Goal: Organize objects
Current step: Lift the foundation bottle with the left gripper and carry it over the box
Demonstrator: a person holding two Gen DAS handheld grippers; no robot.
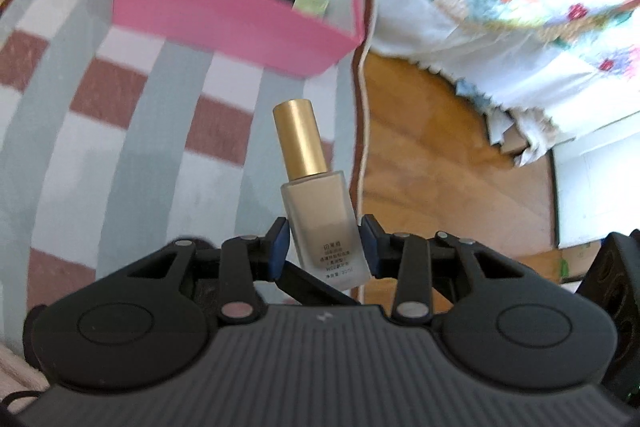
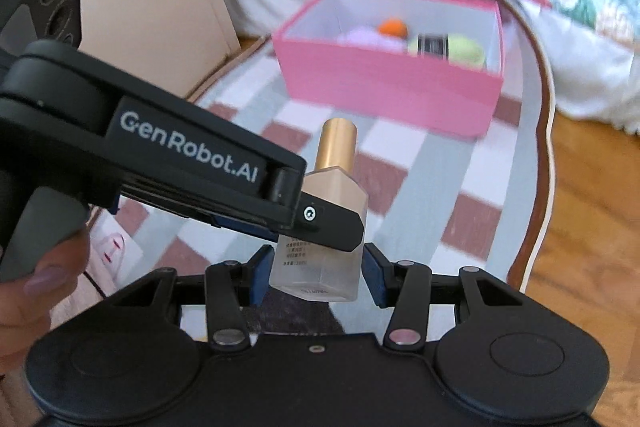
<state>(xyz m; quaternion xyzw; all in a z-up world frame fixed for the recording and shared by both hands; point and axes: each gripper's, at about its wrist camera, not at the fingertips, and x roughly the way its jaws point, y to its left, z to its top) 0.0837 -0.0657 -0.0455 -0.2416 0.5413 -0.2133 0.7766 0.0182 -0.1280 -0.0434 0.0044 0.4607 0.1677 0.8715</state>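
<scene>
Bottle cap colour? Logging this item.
Gold, on the frosted beige foundation bottle's cylindrical cap; clearest in the left wrist view.

Blurred items in pink box (image 1: 224,15)

2 wrist views, close, angled down, sharing bottle (image 1: 316,203) and pink box (image 1: 236,15)
</scene>
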